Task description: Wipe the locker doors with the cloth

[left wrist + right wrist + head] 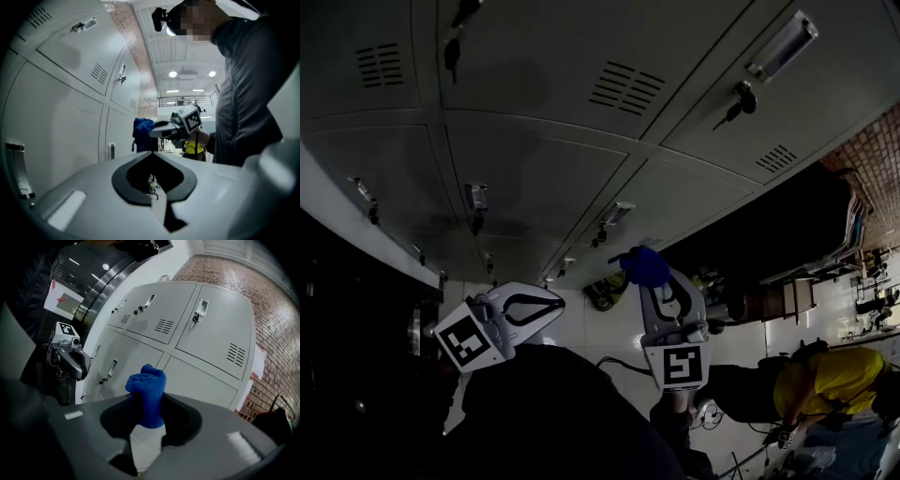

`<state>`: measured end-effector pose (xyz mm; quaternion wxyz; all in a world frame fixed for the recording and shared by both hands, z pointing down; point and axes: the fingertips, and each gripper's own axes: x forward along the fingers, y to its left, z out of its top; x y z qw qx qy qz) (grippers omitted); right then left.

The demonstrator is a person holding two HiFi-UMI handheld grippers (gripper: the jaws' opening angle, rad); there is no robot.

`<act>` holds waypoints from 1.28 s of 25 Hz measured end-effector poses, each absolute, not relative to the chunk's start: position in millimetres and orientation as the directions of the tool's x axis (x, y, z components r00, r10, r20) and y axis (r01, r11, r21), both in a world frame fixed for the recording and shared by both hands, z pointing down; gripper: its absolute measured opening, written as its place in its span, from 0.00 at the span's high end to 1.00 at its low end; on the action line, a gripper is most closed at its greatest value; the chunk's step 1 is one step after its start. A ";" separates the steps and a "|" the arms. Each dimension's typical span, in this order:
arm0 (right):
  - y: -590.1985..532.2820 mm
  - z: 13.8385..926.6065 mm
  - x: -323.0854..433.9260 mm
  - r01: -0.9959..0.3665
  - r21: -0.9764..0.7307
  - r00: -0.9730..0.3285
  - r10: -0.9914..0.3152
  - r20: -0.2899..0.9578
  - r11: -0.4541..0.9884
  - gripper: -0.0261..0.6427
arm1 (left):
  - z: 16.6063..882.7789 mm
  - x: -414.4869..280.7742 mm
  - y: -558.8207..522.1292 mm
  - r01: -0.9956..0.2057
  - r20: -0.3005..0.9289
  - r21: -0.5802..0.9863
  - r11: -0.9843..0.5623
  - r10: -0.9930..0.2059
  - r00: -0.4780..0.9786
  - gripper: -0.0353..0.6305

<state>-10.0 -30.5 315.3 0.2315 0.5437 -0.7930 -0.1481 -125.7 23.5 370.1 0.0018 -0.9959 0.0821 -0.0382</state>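
Pinching the cloth [148, 389] near its lower end, the right gripper [651, 284] is pressing its jaws together on the blue wad, while the bunched upper end is sticking out past the fingertips. The cloth's long axis is running along the jaws, and its free end is pointing at the grey locker doors [534, 84] (whether it is touching the metal cannot be told; in the left gripper view it is sitting just beside a door face). The left gripper [153, 153] is hanging to the left of the right one, near it but apart. Its jaws are pressing together tip to tip, with the hollow between them empty, and it too is facing the doors. Each gripper's cube [680, 366] is showing a black-and-white square marker, a pattern and not lettering. A red-and-white sign [60, 296] is showing left of the doors in the right gripper view, too blurred for reading. Keys [739, 101] are hanging from one door's lock, and a brick wall [276, 319] is rising to the right of the doors.
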 end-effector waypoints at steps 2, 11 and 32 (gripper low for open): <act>-55.6 305.1 -9.4 -0.766 0.529 -0.320 -0.930 0.179 0.365 0.78 | 371.6 -116.1 3.4 -0.166 0.086 -0.003 -0.986 -0.166 0.982 0.95; -132.0 254.5 12.8 -0.624 0.683 -0.383 -0.911 0.155 0.379 0.78 | 349.4 -40.6 -55.9 -0.297 0.007 0.007 -0.955 -0.297 0.955 0.95; -144.3 259.0 6.8 -0.641 0.674 -0.398 -0.910 0.118 0.368 0.78 | 367.4 -36.9 -75.5 -0.301 0.028 0.106 -0.948 -0.300 0.953 0.95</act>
